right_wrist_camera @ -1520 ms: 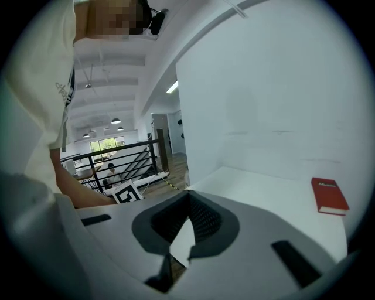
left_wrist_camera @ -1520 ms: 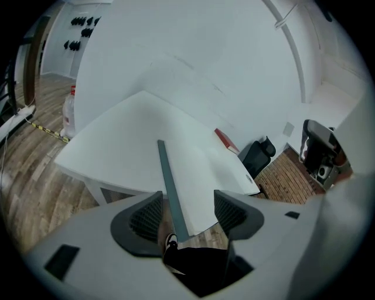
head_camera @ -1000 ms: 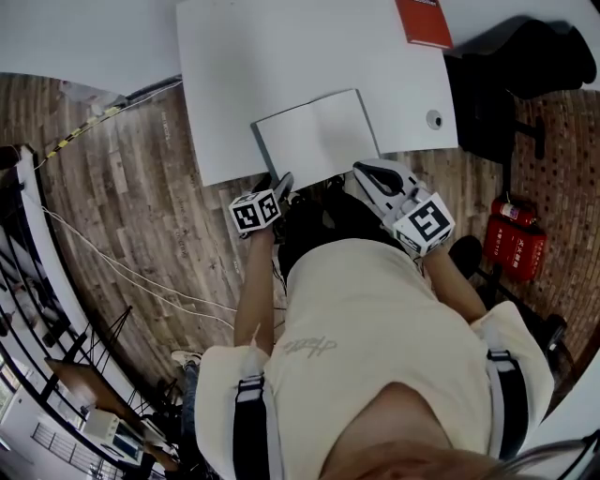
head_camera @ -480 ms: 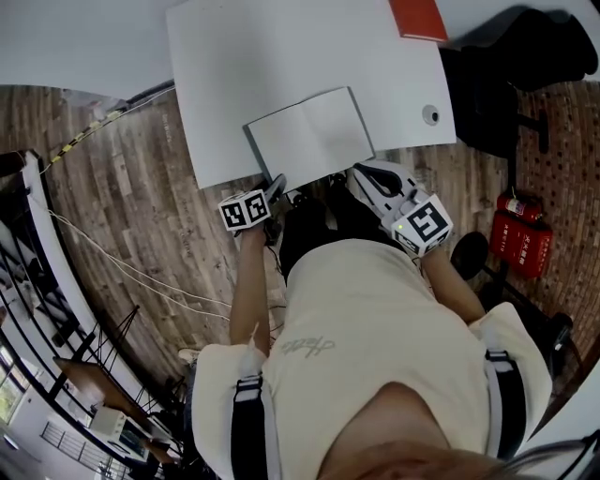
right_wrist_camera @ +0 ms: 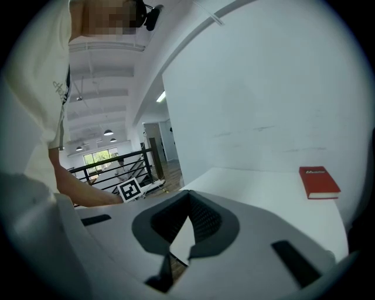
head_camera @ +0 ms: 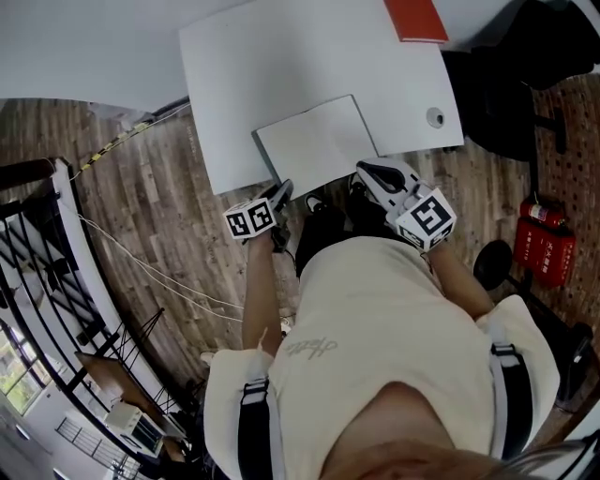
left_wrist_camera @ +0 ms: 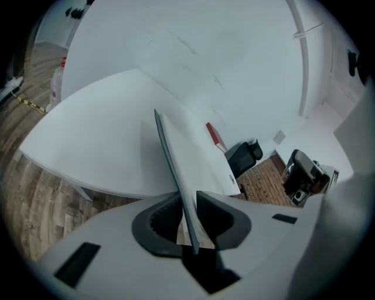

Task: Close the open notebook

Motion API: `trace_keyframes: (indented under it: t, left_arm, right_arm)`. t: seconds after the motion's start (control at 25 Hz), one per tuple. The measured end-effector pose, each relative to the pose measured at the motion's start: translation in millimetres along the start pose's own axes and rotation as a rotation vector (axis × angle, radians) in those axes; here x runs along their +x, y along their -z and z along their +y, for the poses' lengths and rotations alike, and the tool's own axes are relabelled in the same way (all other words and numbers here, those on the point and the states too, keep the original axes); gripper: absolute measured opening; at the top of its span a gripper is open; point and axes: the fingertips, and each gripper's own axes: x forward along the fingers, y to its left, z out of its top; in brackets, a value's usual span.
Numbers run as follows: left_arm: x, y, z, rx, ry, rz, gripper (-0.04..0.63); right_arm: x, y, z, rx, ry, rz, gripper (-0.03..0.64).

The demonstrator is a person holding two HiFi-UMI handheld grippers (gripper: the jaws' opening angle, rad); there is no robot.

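Note:
The open notebook (head_camera: 319, 145) lies white-paged near the front edge of the white table (head_camera: 281, 56). My left gripper (head_camera: 281, 194) is at its near left corner. In the left gripper view its jaws have just been closing, and the left gripper (left_wrist_camera: 188, 196) now pinches the notebook's left cover (left_wrist_camera: 193, 158), which stands raised and edge-on. My right gripper (head_camera: 372, 172) hovers at the notebook's near right corner, apart from it. In its own view the right gripper (right_wrist_camera: 188, 199) has its tips together and holds nothing.
A red book (head_camera: 415, 19) lies at the table's far right, also in the right gripper view (right_wrist_camera: 318, 181). A cable grommet (head_camera: 435, 117) sits by the right edge. A black office chair (head_camera: 525, 56) and a red fire extinguisher (head_camera: 544, 248) stand at the right, a railing (head_camera: 37, 234) at the left.
The left gripper's jaws have closed on the notebook's near left corner and it has risen a little. The right gripper has shifted slightly beside the notebook's near right corner.

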Motion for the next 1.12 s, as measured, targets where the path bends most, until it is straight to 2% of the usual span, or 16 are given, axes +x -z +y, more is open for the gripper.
trace_keyframes:
  t: [0.16,0.28,0.68,0.88,1.12]
  left_arm:
    - [-0.3,-13.0,-15.0,0.077,-0.033,-0.014,0.089]
    - [-0.2,-17.9,-28.7,0.148,-0.073,0.006,0.091]
    - [7.7,-25.3,-81.3,0.272,-0.128,0.031,0.094]
    - [21.2,-26.0,-102.4,0.28,-0.119,0.012,0.094]
    - [34.5,-23.7,-119.9,0.205,-0.072,-0.048,0.097]
  right_arm:
    - [-3.2,-2.9,-9.8,-0.002,-0.014,-0.044,0.008]
    - [-8.5,-5.9,-16.5,0.0,-0.019,-0.075,0.008]
    - [-35.5,-12.4,-49.7,0.013,0.004,-0.162,0.008]
    - [-48.8,-4.5,-70.3,0.019,0.011,-0.181,0.008]
    - [-62.3,-0.1,-86.4,0.04,0.013,-0.184,0.008]
